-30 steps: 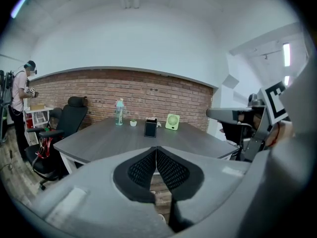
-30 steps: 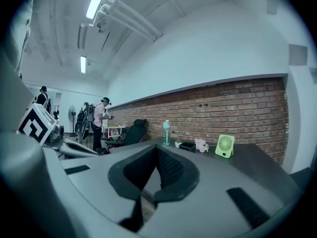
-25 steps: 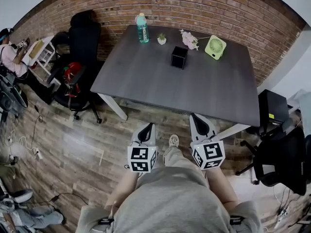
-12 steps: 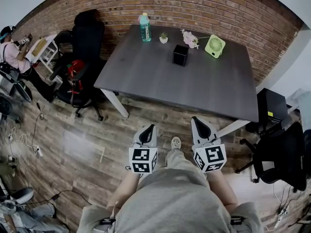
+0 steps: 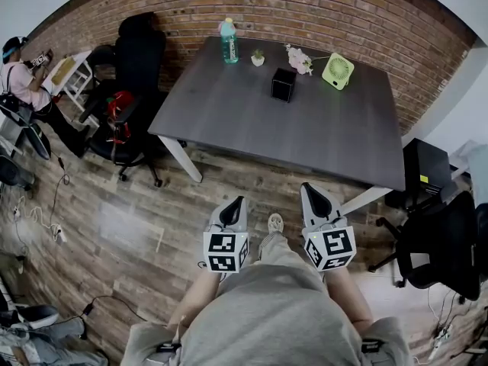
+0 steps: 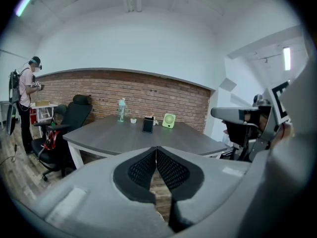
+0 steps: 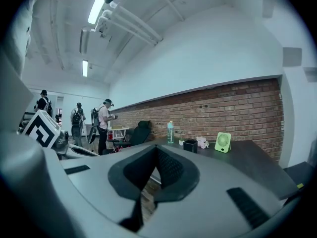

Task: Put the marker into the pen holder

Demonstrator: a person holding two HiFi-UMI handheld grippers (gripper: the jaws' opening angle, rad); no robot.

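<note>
The pen holder (image 5: 283, 85), a small black cube-shaped container, stands on the far part of a dark grey table (image 5: 320, 139), near the brick wall (image 5: 358, 17). The marker cannot be made out in any view. Just beside the holder, toward the wall, is a cluster of pink flowers (image 5: 299, 59). To its right stands a small green fan (image 5: 338, 72). To its left are a tiny potted plant (image 5: 258, 58) and, further left, a green-tinted bottle (image 5: 228, 41). The near part of the table is bare.

You stand on the wood-plank floor (image 5: 114, 227), well apart from the table's near edge, with both grippers held low in front of your body and pointing toward the table. Your left gripper (image 5: 236, 203) has its jaws pressed together, the two dark ribbed pads meeting along a thin line with nothing between them. Your right gripper (image 5: 309, 191) is likewise closed and carries nothing.

A black office chair (image 5: 133, 75) with something red on its seat stands off the table's left side. Another black chair (image 5: 442, 242) is at the right. At the far left, a person (image 5: 23, 90) wearing a cap stands by a small white shelf unit (image 5: 69, 78).
</note>
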